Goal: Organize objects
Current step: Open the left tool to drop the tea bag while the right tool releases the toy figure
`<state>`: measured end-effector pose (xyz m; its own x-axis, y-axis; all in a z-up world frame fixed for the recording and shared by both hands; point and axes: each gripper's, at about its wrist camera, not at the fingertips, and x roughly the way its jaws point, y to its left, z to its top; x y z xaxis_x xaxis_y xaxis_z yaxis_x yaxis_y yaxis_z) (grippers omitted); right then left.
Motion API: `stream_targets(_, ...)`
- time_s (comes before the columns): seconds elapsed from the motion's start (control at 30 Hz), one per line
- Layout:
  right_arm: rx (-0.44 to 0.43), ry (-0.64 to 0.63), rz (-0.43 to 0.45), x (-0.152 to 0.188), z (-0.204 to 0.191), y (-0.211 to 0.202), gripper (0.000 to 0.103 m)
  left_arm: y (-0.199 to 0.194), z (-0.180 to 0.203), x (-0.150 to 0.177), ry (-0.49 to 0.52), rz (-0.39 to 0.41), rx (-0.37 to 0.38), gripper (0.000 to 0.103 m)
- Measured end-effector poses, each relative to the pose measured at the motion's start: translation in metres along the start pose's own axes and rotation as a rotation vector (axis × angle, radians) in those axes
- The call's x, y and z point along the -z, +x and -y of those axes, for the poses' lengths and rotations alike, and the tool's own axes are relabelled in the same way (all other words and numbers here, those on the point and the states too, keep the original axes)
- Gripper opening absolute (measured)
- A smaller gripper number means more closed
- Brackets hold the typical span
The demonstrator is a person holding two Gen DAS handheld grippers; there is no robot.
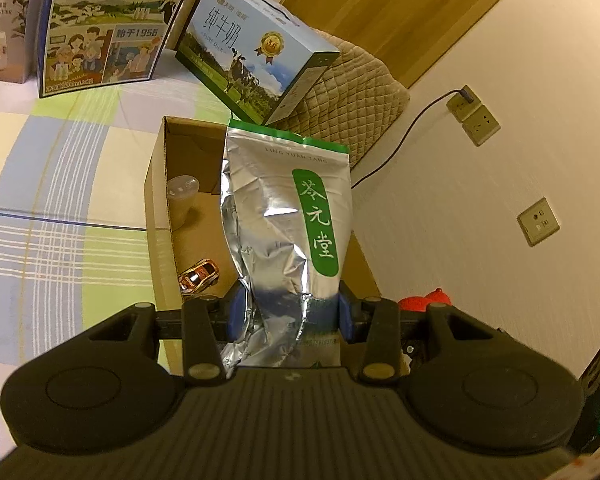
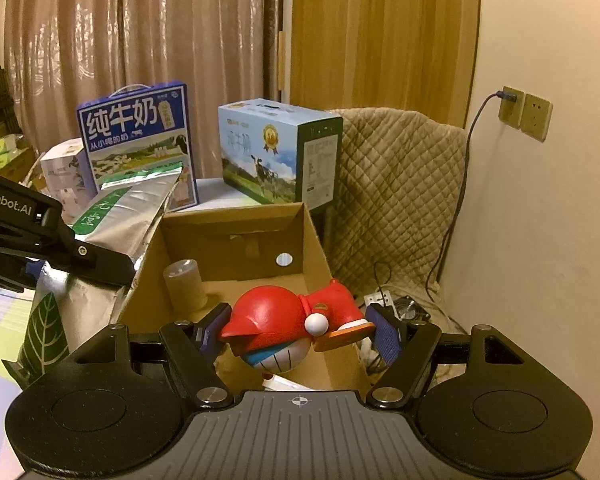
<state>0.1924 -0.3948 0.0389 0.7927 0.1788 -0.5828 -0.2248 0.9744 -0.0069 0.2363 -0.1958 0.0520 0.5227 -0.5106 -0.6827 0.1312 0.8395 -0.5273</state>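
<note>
Cardboard box (image 2: 316,240) sits on the bed near the wall-side edge, and both hands are basically over it already. Left tool (image 1: 290,312) is clamped on the foil pouch (image 1: 284,216), long axis pointing forward and up over the box. Right tool (image 2: 296,330) is clamped on the red figurine (image 2: 284,320), lying sideways between the pads, right above the box's near end. A cup (image 2: 184,284) and toy car (image 1: 199,274) are already inside, so I'd guess both just go down.

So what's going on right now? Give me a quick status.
Left gripper shut on silver pouch. Right gripper shut on red figurine. Both above cardboard box; cup and toy car already inside. Nothing in the way.
</note>
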Motion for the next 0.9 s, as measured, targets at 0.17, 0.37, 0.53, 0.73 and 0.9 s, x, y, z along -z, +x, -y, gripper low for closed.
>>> stream_targets(0.17, -0.002, 0.010, -0.007, 0.000, 0.005, 0.008, 0.070, 0.012, -0.002, -0.008, -0.002, 0.022, -0.012, 0.058)
stream_targets(0.37, -0.008, 0.019, -0.015, 0.005, 0.005, 0.010, 0.070, 0.006, -0.006, -0.009, 0.017, 0.067, -0.046, 0.059)
stream_targets(0.53, -0.012, 0.025, -0.015, 0.007, 0.002, 0.007, 0.070, -0.004, -0.008, 0.000, 0.037, 0.076, -0.064, 0.059)
stream_targets(0.73, -0.018, 0.027, -0.006, 0.007, -0.003, 0.000, 0.070, -0.012, -0.012, 0.011, 0.067, 0.067, -0.102, 0.061)
stream_targets(0.9, -0.024, 0.027, -0.001, 0.005, -0.006, -0.004, 0.070, -0.018, -0.013, 0.019, 0.086, 0.064, -0.127, 0.062)
